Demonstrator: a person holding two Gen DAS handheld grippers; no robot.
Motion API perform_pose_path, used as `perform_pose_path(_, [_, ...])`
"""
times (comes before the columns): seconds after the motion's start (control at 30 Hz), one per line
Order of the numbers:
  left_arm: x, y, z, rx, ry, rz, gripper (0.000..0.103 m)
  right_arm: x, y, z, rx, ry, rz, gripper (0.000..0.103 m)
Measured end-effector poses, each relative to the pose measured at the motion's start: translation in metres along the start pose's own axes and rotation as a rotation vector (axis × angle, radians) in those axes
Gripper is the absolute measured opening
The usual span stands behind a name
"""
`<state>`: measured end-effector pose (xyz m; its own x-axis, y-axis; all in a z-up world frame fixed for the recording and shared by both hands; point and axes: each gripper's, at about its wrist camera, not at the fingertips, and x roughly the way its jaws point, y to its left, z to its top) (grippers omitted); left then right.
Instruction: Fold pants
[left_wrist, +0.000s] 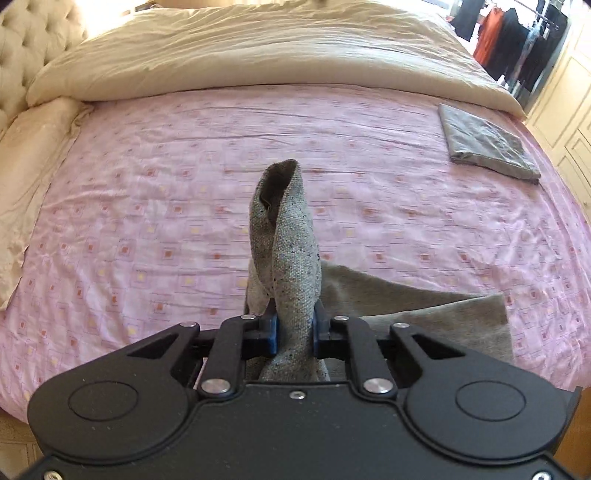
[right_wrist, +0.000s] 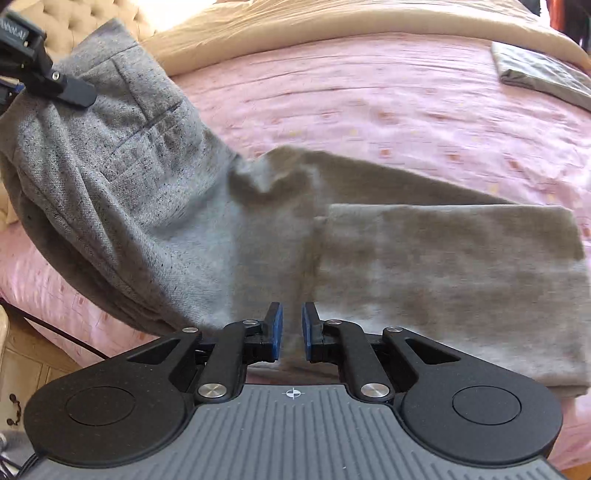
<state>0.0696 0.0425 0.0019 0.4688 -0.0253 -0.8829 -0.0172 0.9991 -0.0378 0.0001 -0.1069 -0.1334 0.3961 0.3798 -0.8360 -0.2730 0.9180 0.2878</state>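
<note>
The grey speckled pants (right_wrist: 155, 192) lie across the pink sheet. Their waist end is lifted at the left, and the legs (right_wrist: 443, 280) lie flat to the right. My left gripper (left_wrist: 294, 325) is shut on a fold of the waistband (left_wrist: 284, 229), which sticks up between its blue pads. In the right wrist view it shows at the top left, holding the raised cloth. My right gripper (right_wrist: 291, 325) sits at the near edge of the pants. Its pads are a narrow gap apart, pinching the grey cloth that sags down to it from the raised end.
A bed with a pink patterned sheet (left_wrist: 184, 192) fills both views. A beige duvet (left_wrist: 258, 51) is bunched along the far side. A folded grey garment (left_wrist: 487, 142) lies at the far right. A tufted headboard (left_wrist: 26, 40) stands at the left, and clothes hang at the far right.
</note>
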Motion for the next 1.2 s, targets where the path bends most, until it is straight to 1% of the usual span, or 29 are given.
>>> perform_pose_path(0.03, [0.006, -0.021, 0.000, 0.018, 0.004, -0.008, 0.022, -0.003, -0.012, 0.001, 0.003, -0.001, -0.004, 0.012])
perform_pose_path(0.07, [0.014, -0.040, 0.000, 0.033, 0.013, -0.018, 0.027, -0.006, -0.024, 0.002, 0.008, -0.002, -0.011, 0.012])
perform_pose_path(0.1, [0.025, -0.060, -0.001, 0.052, 0.027, -0.037, 0.030, -0.009, -0.036, 0.002, 0.016, 0.000, -0.017, 0.012])
perform_pose_path(0.17, [0.045, -0.097, -0.005, 0.086, 0.062, -0.083, 0.039, -0.011, -0.063, 0.002, 0.043, 0.013, -0.037, 0.012])
perform_pose_path(0.2, [0.052, -0.111, -0.005, 0.098, 0.074, -0.097, 0.039, -0.012, -0.075, 0.002, 0.055, 0.020, -0.049, 0.012])
perform_pose_path(0.23, [0.056, -0.122, -0.007, 0.109, 0.077, -0.096, 0.039, -0.010, -0.088, 0.003, 0.065, 0.029, -0.064, 0.012])
perform_pose_path(0.3, [0.055, -0.138, -0.012, 0.132, 0.068, -0.064, 0.039, -0.011, -0.107, 0.002, 0.075, 0.032, -0.095, 0.012])
perform_pose_path(0.33, [0.056, -0.139, -0.013, 0.132, 0.068, -0.048, 0.042, -0.013, -0.115, 0.002, 0.075, 0.029, -0.111, 0.013])
perform_pose_path(0.37, [0.057, -0.137, -0.014, 0.124, 0.068, -0.030, 0.049, -0.015, -0.123, 0.004, 0.076, 0.026, -0.129, 0.013])
perform_pose_path(0.43, [0.059, -0.124, -0.016, 0.095, 0.071, 0.022, 0.057, -0.019, -0.137, 0.007, 0.090, 0.015, -0.148, 0.015])
perform_pose_path(0.5, [0.066, -0.109, -0.018, 0.070, 0.082, 0.100, 0.058, -0.021, -0.148, 0.013, 0.124, 0.003, -0.161, 0.015])
perform_pose_path(0.53, [0.068, -0.098, -0.021, 0.060, 0.094, 0.136, 0.058, -0.025, -0.155, 0.017, 0.142, -0.011, -0.151, 0.016])
perform_pose_path(0.6, [0.074, -0.079, -0.028, 0.038, 0.127, 0.188, 0.058, -0.027, -0.161, 0.024, 0.162, -0.041, -0.107, 0.027])
perform_pose_path(0.63, [0.077, -0.069, -0.033, 0.021, 0.144, 0.210, 0.058, -0.024, -0.163, 0.029, 0.171, -0.051, -0.083, 0.037])
perform_pose_path(0.67, [0.078, -0.059, -0.037, 0.004, 0.156, 0.222, 0.058, -0.022, -0.164, 0.034, 0.183, -0.053, -0.045, 0.043])
perform_pose_path(0.7, [0.079, -0.050, -0.041, -0.013, 0.168, 0.233, 0.058, -0.017, -0.164, 0.039, 0.194, -0.045, -0.012, 0.045])
perform_pose_path(0.73, [0.080, -0.041, -0.046, -0.027, 0.182, 0.244, 0.058, -0.013, -0.165, 0.043, 0.201, -0.032, 0.019, 0.051])
perform_pose_path(0.77, [0.081, -0.033, -0.050, -0.038, 0.192, 0.252, 0.058, -0.006, -0.164, 0.048, 0.206, -0.018, 0.037, 0.053])
perform_pose_path(0.83, [0.079, -0.021, -0.057, -0.061, 0.197, 0.261, 0.058, 0.008, -0.160, 0.053, 0.209, 0.011, 0.058, 0.053])
perform_pose_path(0.93, [0.076, -0.008, -0.066, -0.077, 0.201, 0.255, 0.059, 0.032, -0.157, 0.053, 0.211, 0.096, 0.063, 0.054])
perform_pose_path(1.0, [0.074, -0.002, -0.072, -0.087, 0.199, 0.253, 0.062, 0.038, -0.153, 0.051, 0.212, 0.108, 0.065, 0.055])
perform_pose_path(1.07, [0.073, 0.005, -0.077, -0.102, 0.198, 0.248, 0.067, 0.037, -0.148, 0.051, 0.220, 0.104, 0.063, 0.055])
perform_pose_path(1.13, [0.074, 0.012, -0.081, -0.125, 0.205, 0.244, 0.068, 0.040, -0.145, 0.053, 0.241, 0.135, 0.083, 0.055])
perform_pose_path(1.2, [0.075, 0.021, -0.084, -0.154, 0.209, 0.251, 0.068, 0.042, -0.138, 0.055, 0.243, 0.167, 0.087, 0.050])
